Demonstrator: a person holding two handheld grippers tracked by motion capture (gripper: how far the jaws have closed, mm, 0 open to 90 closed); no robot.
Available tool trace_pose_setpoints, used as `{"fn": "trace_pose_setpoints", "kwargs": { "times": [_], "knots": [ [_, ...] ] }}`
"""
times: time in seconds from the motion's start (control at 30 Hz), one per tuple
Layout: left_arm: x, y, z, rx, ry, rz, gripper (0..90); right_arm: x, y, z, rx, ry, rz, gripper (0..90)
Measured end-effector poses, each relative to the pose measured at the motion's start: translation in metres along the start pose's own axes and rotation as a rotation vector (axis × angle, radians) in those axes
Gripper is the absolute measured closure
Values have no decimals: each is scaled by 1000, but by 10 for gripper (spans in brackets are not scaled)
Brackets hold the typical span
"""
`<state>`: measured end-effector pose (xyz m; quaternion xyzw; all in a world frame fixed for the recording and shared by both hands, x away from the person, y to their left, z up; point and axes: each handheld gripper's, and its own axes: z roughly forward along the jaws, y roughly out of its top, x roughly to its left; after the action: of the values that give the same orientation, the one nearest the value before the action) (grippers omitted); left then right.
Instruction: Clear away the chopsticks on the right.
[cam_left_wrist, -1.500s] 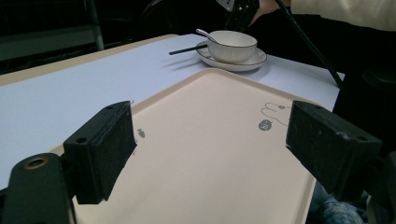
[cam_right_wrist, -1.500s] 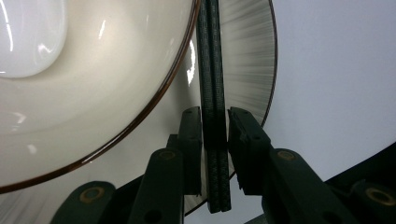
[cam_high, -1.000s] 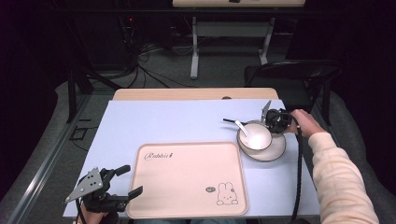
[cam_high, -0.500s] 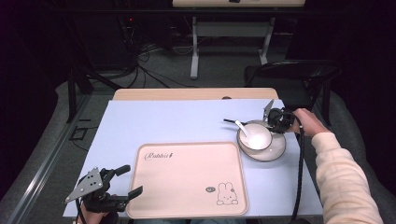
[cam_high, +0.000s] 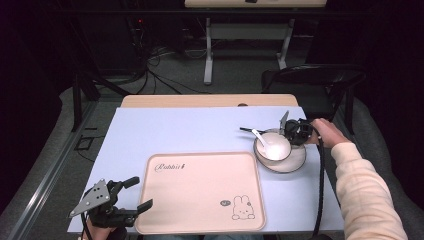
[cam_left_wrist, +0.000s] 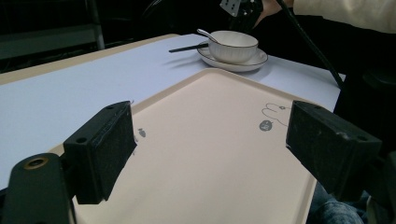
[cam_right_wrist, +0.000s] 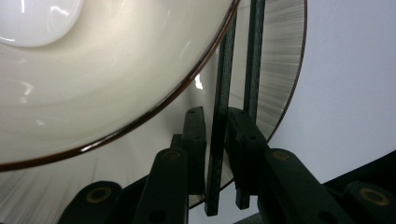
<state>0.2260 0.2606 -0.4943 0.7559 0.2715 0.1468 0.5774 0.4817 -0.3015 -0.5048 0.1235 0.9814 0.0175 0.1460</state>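
My right claw (cam_right_wrist: 215, 140), clamped on two thin black chopsticks (cam_right_wrist: 236, 79), has edged back toward the far rim of the white gold-rimmed bowl (cam_high: 272, 145) on its saucer (cam_high: 292, 162), probably lifting them clear, while my left claw (cam_high: 131, 194) idles spread beside the cream rabbit-printed tray (cam_high: 200, 192).

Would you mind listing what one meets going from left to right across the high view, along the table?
Left hand-held gripper → pink tray → bowl on its saucer → right hand-held gripper → the person's right hand.
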Motion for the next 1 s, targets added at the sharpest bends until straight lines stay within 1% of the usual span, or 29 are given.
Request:
{"fn": "trace_pose_setpoints", "kwargs": {
  "times": [0.13,0.17,0.2,0.23,0.27,0.3,0.33,0.4,0.43,0.47,0.5,0.53,0.57,0.6,0.63,0.67,0.7,0.73,0.8,0.87,0.93,0.97,1.0],
  "knots": [
    [0,0,0,0,1,1,154,1,0,2,-15,6,3,837],
    [1,0,-1,3,-13,1,154,0,-1,1,-23,3,-12,843],
    [1,0,-1,12,-19,2,154,0,-1,0,-21,8,-15,846],
    [1,1,-1,13,-19,4,154,1,-1,-1,-23,6,-4,846],
    [1,1,-1,13,-19,4,154,0,-2,-3,-25,10,-14,847],
    [1,1,-1,13,-19,4,154,0,-2,-3,-25,10,-14,847],
    [1,1,-1,13,-19,4,154,0,-2,-5,-37,4,-13,848],
    [1,1,-1,13,-19,3,154,-1,-2,-7,-34,6,-20,847],
    [1,1,-1,13,-19,3,154,0,-3,-8,-46,-4,-11,848],
    [1,1,-1,14,-19,4,154,0,-4,-9,-50,1,6,848],
    [1,1,-1,13,-19,3,154,0,-4,-10,-55,-6,8,848],
    [1,1,-1,13,-19,3,154,-3,-5,-13,-60,-14,-1,848],
    [1,1,-1,13,-19,3,154,-3,-5,-13,-60,-14,-1,848],
    [1,1,-1,14,-19,3,154,-1,-5,-14,-58,-16,28,848],
    [1,1,-1,14,-19,4,154,-3,-6,-16,-69,-23,34,848],
    [1,1,0,15,-19,4,154,-4,-6,-19,-66,-25,30,848],
    [1,1,0,16,-19,5,154,-5,-7,-21,-80,-33,47,848],
    [1,1,0,15,-18,5,154,-6,-8,-25,-79,-40,60,848],
    [1,1,-1,13,-19,4,154,-7,-9,-27,-76,-44,64,848],
    [1,1,-1,13,-19,4,154,-7,-10,-31,-71,-55,85,848],
    [1,1,0,15,-18,5,154,-7,-11,-33,-66,-55,90,848],
    [1,1,0,15,-20,6,154,-6,-12,-35,-59,-64,98,847],
    [0,0,1,6,-12,5,154,-6,-12,-37,-53,-64,109,848]
  ]
}}
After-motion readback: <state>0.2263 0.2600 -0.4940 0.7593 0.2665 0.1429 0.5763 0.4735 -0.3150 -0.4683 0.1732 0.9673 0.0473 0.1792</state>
